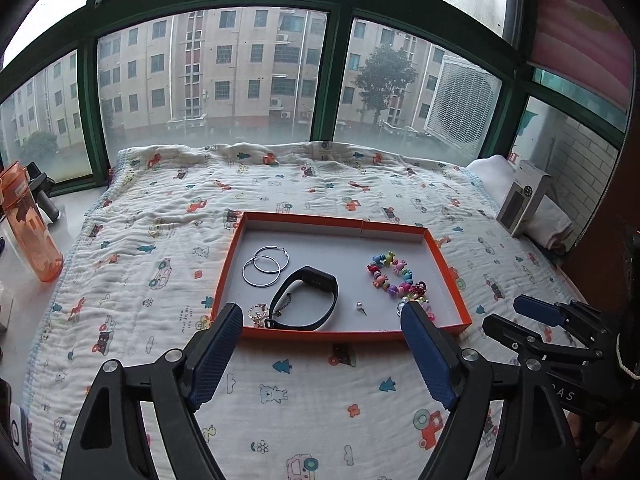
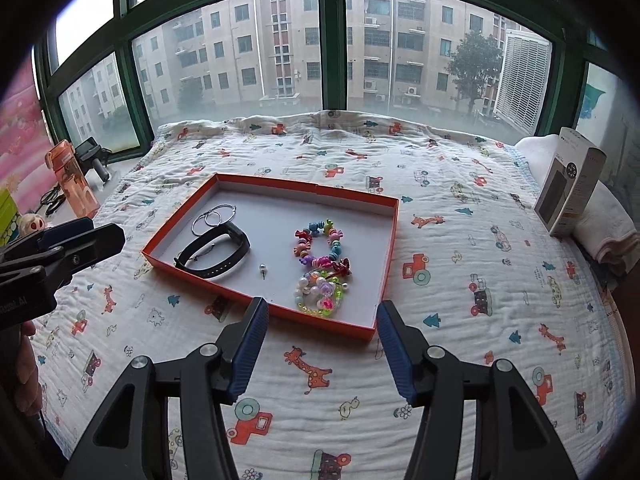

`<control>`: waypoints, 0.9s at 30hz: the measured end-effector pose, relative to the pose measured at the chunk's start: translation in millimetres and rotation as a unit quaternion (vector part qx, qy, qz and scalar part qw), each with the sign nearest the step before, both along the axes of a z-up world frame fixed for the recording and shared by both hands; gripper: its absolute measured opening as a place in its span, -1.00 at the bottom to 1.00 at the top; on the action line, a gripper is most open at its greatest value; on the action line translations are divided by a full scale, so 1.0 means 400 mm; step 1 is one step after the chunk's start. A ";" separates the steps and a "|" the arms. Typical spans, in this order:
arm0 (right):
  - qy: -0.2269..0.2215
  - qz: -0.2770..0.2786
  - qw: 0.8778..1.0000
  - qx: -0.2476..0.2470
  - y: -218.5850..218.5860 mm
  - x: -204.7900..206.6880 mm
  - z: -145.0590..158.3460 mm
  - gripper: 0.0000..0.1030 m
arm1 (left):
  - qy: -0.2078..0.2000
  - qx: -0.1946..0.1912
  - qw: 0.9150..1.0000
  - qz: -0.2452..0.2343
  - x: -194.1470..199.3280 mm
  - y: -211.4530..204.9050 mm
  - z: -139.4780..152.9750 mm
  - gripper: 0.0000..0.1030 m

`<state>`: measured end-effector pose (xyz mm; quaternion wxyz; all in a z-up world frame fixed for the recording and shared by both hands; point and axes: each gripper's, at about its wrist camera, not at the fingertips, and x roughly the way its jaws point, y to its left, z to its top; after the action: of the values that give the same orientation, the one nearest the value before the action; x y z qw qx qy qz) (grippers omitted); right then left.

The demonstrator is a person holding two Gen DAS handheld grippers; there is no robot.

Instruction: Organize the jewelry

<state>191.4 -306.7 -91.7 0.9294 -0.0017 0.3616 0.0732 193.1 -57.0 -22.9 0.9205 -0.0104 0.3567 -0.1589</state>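
Note:
An orange tray [image 1: 304,219] [image 2: 362,330] lies on the patterned blanket. In it are two silver hoop earrings [image 1: 266,266] [image 2: 212,216], a black wristband [image 1: 306,300] [image 2: 216,250], a small silver stud [image 1: 361,307] [image 2: 263,270], a colourful bead bracelet [image 1: 390,274] [image 2: 318,244] and a pearl and green bead bracelet [image 2: 320,294]. A thin chain [image 1: 257,315] lies by the tray's near left corner. My left gripper [image 1: 322,316] is open and empty, just before the tray's near wall. My right gripper [image 2: 322,310] is open and empty at the tray's near right corner.
An orange water bottle [image 1: 30,224] [image 2: 72,178] stands on the sill at the left. A grey carton [image 1: 522,202] [image 2: 570,184] stands on folded white towels at the right. Green window frames run along the back. The right gripper shows in the left wrist view [image 1: 536,312].

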 end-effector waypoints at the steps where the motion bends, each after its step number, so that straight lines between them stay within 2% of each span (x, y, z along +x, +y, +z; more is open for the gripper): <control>1: -0.002 -0.001 1.000 0.000 0.001 -0.008 0.003 0.20 | -0.003 0.002 1.000 0.002 -0.012 0.005 0.006 0.70; 7: -0.016 -0.004 1.000 0.004 0.003 -0.050 0.027 0.21 | -0.016 0.016 1.000 0.021 -0.078 0.034 0.032 0.78; 11: -0.025 -0.002 1.000 0.000 0.009 -0.075 0.037 0.32 | -0.025 0.013 0.999 0.029 -0.121 0.053 0.047 0.97; 18: -0.036 0.005 0.999 -0.005 0.021 -0.109 0.046 0.41 | -0.042 0.004 0.998 0.039 -0.186 0.075 0.074 1.00; 27: -0.047 0.011 0.999 -0.004 0.028 -0.142 0.057 0.45 | -0.044 -0.008 0.998 0.042 -0.224 0.090 0.088 1.00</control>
<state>134.6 -295.7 -69.1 0.9447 -0.0126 0.3173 0.0820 103.4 -20.9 12.1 0.9412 -0.0258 0.3135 -0.1237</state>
